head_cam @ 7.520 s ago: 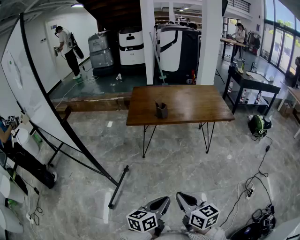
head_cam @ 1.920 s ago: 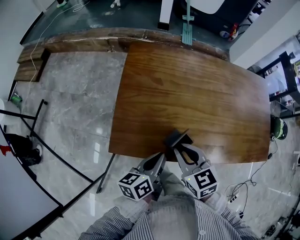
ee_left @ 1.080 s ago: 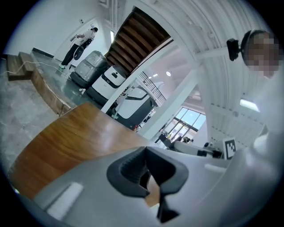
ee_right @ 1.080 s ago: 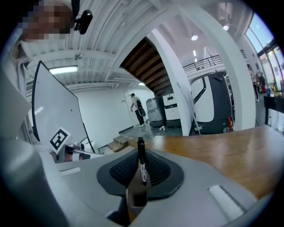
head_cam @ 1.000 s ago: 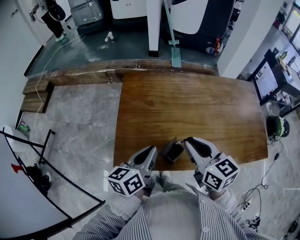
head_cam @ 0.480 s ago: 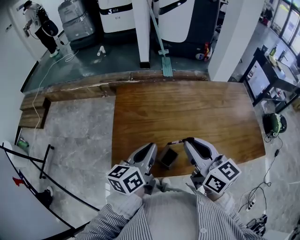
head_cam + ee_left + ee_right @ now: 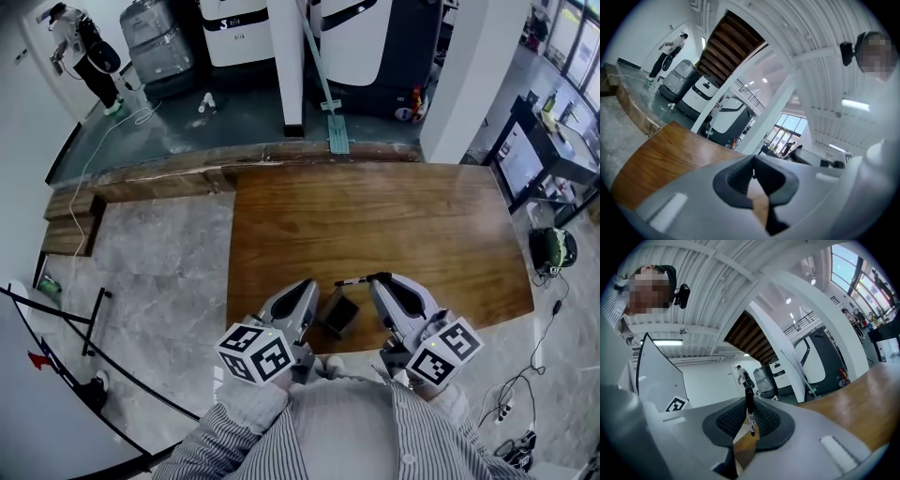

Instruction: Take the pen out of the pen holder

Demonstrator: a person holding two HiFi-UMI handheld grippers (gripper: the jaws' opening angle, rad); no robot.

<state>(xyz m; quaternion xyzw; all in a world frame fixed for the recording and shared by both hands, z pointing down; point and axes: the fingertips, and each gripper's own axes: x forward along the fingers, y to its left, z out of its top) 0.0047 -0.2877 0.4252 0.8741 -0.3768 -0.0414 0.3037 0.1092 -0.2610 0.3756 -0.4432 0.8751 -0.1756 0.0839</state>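
Table (image 7: 375,216): wood, smooth, glossy varnish. Floor (image 7: 159,253): polished stone-look tiles, reflective. Pen holder (image 7: 340,314): dark, matt. Right gripper (image 7: 749,400) shell: smooth matt grey plastic; its pads (image 7: 729,420): black, finely textured. Shirt (image 7: 347,441): striped cloth.

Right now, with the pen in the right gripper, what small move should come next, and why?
Probably carry the pen sideways, clear of the pen holder, and lower it toward the table. The right gripper is shut on the pen, which in the head view seems already out of the holder. The left gripper, shut and empty, is beside the holder.
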